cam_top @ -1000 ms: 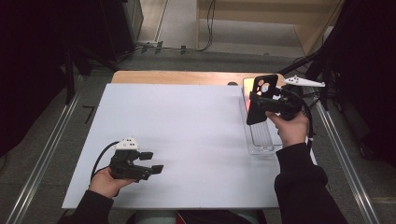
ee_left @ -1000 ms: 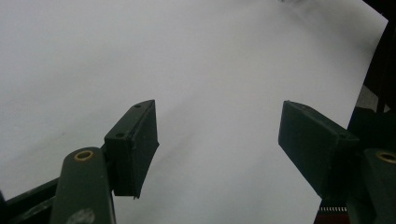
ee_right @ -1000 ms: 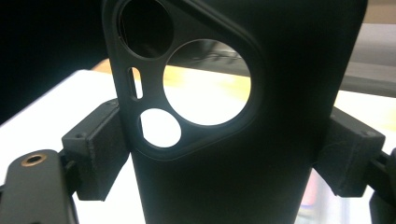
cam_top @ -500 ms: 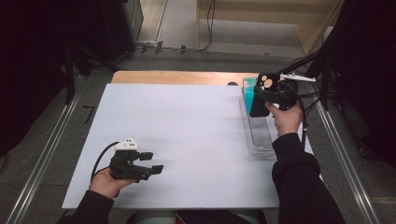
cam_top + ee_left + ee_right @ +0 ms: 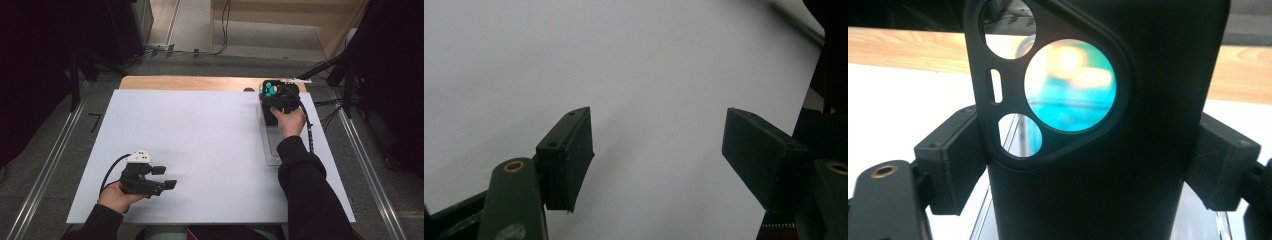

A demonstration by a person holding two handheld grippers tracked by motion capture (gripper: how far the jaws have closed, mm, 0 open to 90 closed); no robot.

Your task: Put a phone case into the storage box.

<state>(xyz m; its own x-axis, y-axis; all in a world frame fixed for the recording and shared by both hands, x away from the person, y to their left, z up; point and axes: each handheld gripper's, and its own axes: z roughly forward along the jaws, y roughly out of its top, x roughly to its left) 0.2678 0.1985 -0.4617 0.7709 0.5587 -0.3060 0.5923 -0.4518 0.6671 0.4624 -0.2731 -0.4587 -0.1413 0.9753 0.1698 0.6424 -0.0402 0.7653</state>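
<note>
Standing upright, phone case camera-cutout end up.

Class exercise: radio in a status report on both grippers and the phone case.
Right gripper shut on black phone case, over clear tray. Left gripper open, idle above white board. Nothing in the way.

High view: fixed above the person's side, facing forward and down; takes in the whole white table top, its wooden far edge at upper centre, floor beyond. Distant.

Left gripper view: rides the left gripper, low and close over the white top, looking along two parted jaws at bare surface; shares the lower-left region of the high view.

Right gripper view: rides the right gripper, very close; a black phone case blocks mid-frame. Shares the wooden edge and the case at the high view's upper right.
</note>
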